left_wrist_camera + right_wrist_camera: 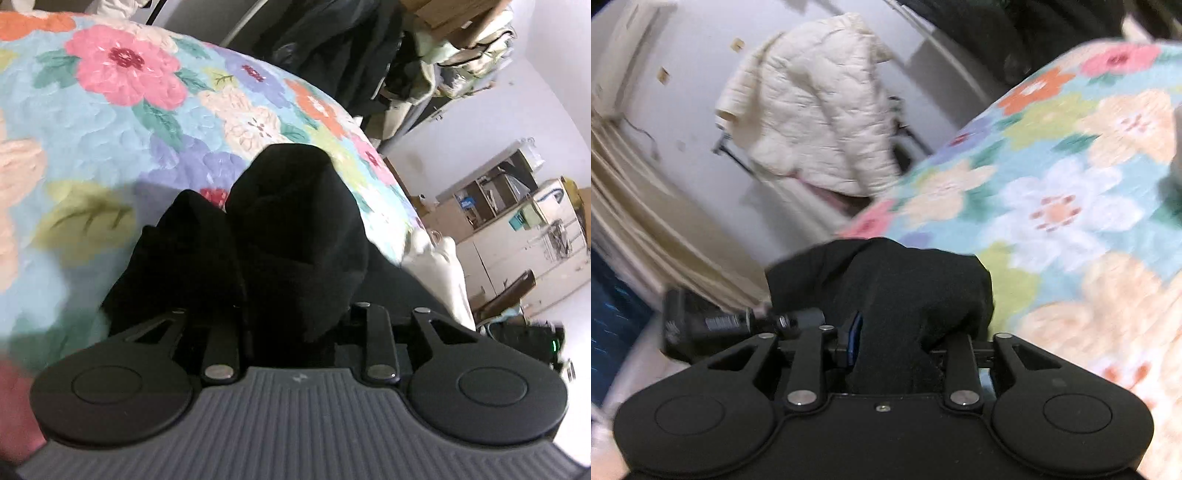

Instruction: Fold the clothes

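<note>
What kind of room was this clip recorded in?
Most likely a lived-in bedroom: a floral quilt covers what looks like a bed, a white puffer jacket hangs nearby, and cluttered shelves stand against the wall.

A bed carries the work, spread with a floral quilt (122, 122) of pink, orange, cream and lilac blooms on pale blue; black clothing (295, 229) bunches over its near part; the right wrist view is blurred.
</note>
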{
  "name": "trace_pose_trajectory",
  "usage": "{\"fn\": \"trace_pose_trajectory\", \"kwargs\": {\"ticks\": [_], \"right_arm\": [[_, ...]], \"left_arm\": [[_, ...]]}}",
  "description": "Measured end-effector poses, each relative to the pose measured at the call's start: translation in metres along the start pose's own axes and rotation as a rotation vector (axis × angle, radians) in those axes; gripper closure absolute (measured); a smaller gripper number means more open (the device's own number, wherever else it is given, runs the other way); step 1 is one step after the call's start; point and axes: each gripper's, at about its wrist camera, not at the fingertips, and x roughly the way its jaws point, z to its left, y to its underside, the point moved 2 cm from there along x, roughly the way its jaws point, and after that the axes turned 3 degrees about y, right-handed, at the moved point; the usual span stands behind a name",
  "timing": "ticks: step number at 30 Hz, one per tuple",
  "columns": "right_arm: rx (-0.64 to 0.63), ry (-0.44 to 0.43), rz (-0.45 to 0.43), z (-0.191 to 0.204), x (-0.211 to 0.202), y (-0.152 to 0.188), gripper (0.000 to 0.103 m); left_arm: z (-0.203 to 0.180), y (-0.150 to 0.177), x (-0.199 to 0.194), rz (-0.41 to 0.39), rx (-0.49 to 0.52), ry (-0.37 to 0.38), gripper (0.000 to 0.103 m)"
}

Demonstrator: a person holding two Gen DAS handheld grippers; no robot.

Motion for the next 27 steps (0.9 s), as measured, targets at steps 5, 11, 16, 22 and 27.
{"fn": "trace_pose_trajectory", "kwargs": {"ticks": [5, 11, 16, 22, 27], "right_arm": [[0.008, 0.065, 0.034, -0.002, -0.028, -0.001, 0.047], [-0.131, 0.149, 0.076, 0.018, -0.063, 0.017, 0.034], [-0.12, 0.159, 0.086, 0.002, -0.055, 0.028, 0.028], [-0.085, 0.139, 0.03, -0.01, -0.045, 0.03, 0.028], [-0.11, 0.137, 0.001, -0.011, -0.044, 0.03, 0.022]], "left_arm": [[-0.019, -0.011, 0.006, 0.023, 0.084, -0.041, 0.065], [-0.051, -0.008, -0.027, -0.02, 0.189, -0.097, 0.057], [-0.066, 0.016, -0.064, -0.078, 0.252, -0.151, 0.037], [-0.052, 0.054, -0.106, -0.123, 0.124, -0.067, 0.024], [-0.028, 0.077, -0.068, -0.015, 0.113, -0.16, 0.018]]}}
